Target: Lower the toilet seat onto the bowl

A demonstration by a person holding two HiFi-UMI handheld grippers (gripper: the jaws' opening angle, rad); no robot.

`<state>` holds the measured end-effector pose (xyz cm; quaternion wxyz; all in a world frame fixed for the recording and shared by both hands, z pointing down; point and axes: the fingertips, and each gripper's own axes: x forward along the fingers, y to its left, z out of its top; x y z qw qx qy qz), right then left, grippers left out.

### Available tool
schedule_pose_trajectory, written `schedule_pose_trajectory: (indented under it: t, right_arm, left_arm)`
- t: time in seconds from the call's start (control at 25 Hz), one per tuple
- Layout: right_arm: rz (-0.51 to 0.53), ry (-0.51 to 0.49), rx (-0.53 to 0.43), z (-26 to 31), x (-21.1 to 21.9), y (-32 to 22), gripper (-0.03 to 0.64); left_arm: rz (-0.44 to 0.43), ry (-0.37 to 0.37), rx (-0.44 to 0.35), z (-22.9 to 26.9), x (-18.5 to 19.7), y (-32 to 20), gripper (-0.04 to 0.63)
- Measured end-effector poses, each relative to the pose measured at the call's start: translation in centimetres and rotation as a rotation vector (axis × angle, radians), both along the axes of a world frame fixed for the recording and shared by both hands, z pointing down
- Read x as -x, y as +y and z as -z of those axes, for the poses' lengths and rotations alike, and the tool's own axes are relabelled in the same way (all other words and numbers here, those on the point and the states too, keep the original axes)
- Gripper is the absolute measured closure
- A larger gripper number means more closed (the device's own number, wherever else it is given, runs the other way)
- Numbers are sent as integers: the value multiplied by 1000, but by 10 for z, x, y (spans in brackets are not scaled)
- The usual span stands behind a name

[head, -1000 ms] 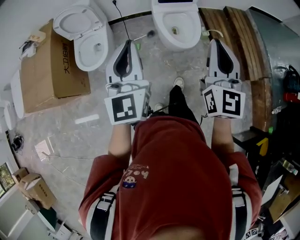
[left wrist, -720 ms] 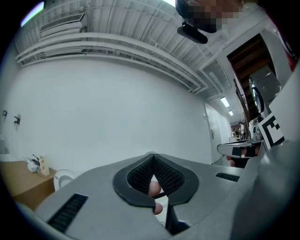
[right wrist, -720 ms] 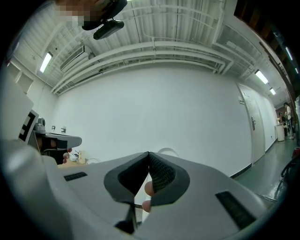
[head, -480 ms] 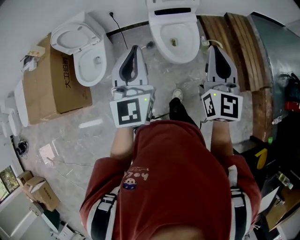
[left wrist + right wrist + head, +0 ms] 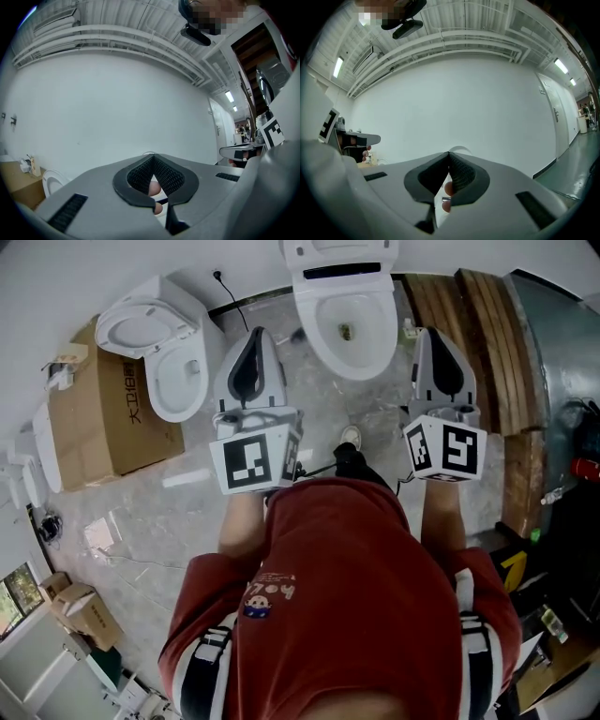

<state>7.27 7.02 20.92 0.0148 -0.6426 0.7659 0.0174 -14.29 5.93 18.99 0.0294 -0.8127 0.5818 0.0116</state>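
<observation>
Left gripper [image 5: 255, 336] jaws were pressed together at the tips, nothing between them. Right gripper [image 5: 433, 334] jaws were closed too, and empty. Both pointed level above the floor [image 5: 187, 474], touching nothing, flanking the toilet bowl [image 5: 314, 315] ahead. Toilet seat [image 5: 339, 251] stood raised behind the bowl, apart from both grippers.

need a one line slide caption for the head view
Person in a red shirt stands before the open white ceramic toilet, grey left gripper and grey right gripper both shut, neither touching it.

Glossy ceramic toilet [image 5: 317, 329] (matt cardboard box [image 5: 98, 418])
</observation>
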Motion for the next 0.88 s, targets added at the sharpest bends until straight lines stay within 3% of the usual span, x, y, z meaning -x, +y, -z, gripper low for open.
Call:
schedule_pose_trajectory:
  t: [0.32,0.88]
  right_arm:
    - [8,-6,21,-14,-44,-47,604]
    - [13,-13,7,-13,-76,-76,604]
  left_arm:
    - [56,20,36,-10,-29,-47,586]
    - [36,-6,10,-9,-73,-72,586]
